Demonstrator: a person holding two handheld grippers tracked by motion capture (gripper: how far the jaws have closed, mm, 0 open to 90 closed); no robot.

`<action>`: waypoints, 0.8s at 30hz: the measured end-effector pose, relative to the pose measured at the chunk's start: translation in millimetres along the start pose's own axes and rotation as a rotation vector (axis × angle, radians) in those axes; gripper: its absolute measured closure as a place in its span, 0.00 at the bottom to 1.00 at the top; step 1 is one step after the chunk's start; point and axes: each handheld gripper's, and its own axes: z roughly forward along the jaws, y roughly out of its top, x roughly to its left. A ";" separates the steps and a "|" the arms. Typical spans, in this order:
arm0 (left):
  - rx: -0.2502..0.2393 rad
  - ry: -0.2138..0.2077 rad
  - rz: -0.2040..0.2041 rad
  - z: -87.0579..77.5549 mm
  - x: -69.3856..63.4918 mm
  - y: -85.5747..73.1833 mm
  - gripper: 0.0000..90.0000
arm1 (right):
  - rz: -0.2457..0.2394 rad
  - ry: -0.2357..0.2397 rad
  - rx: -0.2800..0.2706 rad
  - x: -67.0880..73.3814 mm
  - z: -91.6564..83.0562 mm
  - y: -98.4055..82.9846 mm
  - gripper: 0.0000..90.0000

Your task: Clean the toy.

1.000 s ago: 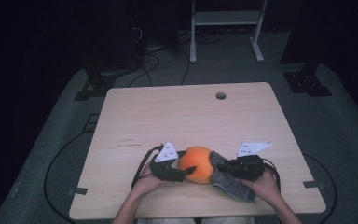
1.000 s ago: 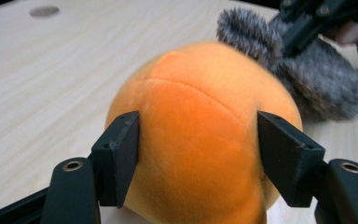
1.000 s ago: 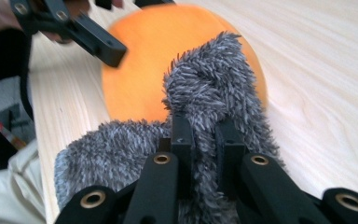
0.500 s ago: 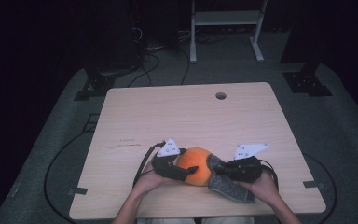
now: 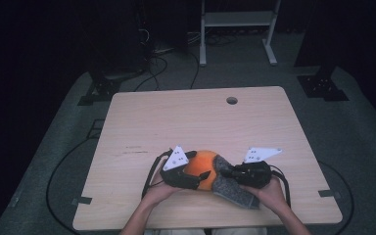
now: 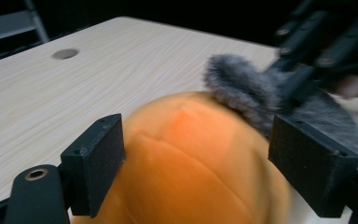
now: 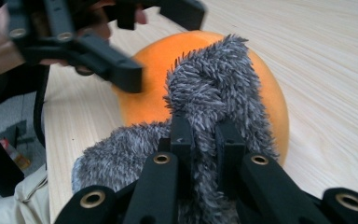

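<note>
Pinching the fuzzy grey cloth in my right gripper against the round orange plush ball on the tabletop, my left gripper's jaws have just been opening, spread around the ball.

A pale wooden table with a round cable hole at 1 o'clock stands on grey floor in a dark room. A white rack sits at 12 o'clock, cables trailing at 11 o'clock.
</note>
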 end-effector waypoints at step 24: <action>0.088 -0.015 -0.034 -12.0 21.5 -28.8 0.28 | 0.157 -0.073 0.056 -26.3 6.1 -24.8 0.89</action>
